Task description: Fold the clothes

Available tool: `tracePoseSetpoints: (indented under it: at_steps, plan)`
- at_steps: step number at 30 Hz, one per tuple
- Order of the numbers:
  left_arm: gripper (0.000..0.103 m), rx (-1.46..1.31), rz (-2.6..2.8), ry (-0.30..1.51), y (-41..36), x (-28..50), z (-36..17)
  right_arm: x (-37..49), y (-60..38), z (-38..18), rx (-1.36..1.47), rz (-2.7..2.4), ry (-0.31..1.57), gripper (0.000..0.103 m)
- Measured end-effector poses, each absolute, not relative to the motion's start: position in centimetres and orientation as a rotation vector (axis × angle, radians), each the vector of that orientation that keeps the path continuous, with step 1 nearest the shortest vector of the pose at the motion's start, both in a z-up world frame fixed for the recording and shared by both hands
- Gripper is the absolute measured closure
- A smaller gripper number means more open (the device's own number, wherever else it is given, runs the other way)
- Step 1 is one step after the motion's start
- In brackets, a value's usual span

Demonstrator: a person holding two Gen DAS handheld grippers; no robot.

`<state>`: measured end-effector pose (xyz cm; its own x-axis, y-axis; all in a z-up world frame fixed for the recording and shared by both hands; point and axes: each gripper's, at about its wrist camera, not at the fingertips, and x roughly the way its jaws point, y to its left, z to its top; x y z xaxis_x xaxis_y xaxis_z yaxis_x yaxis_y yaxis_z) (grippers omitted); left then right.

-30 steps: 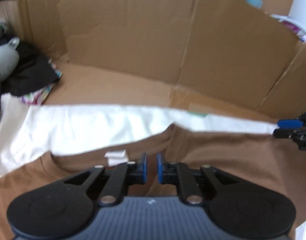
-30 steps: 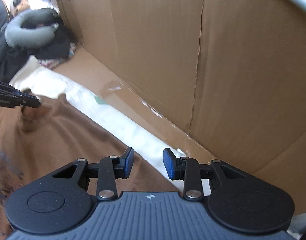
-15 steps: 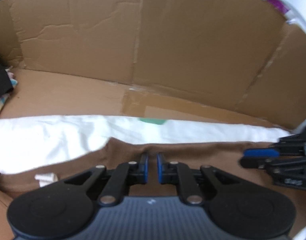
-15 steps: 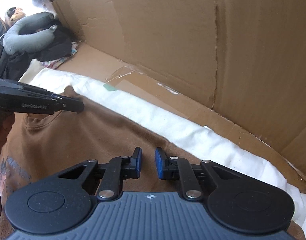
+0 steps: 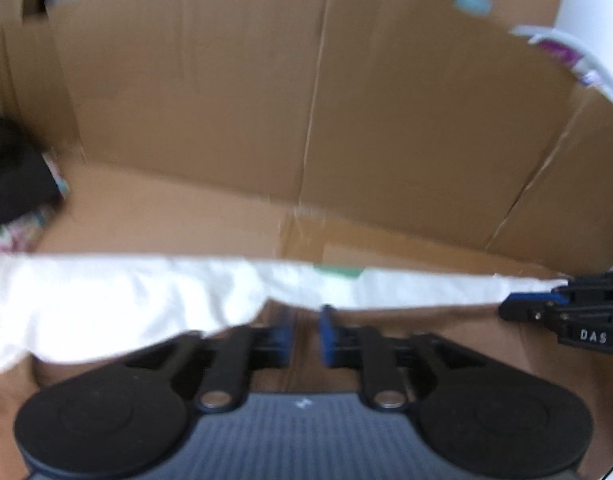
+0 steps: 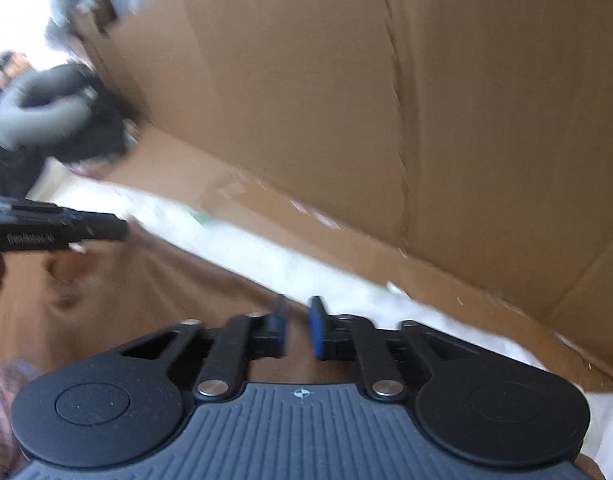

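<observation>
**Browns, white and black, with blue pads**

The garment (image 5: 446,324) is plain brown. The cloth (image 5: 106,300) under it is white, with a small green mark (image 5: 338,272). The cardboard (image 5: 226,100) is tan. Both tongs, left (image 5: 306,336) and right (image 6: 298,326), are black with blue pads. A grey cushion (image 6: 34,116) lies on black fabric (image 6: 102,136).

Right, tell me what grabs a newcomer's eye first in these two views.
The tall brown cardboard wall fills the background of both views. Below it, a brown cotton shirt lies flat on a white cloth sheet, whose pale band runs along the shirt's far edge. Both black grippers with blue pads, left gripper and right gripper, stand over the shirt.
</observation>
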<state>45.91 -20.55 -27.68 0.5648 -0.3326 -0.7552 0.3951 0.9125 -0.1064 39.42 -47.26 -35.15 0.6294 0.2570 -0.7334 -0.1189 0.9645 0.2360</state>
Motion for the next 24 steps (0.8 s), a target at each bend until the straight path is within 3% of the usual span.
tracePoseSetpoints:
  at_steps: [1,24]
  plan:
    - [0.069,0.062,-0.441,0.860,-20.3,45.6,-27.0,39.2,-47.1,-34.7,0.178,0.223,0.859,0.056]
    - [0.061,-0.112,-0.494,0.807,-17.7,39.7,-22.5,25.6,-45.3,-29.1,0.195,0.086,0.920,0.056]
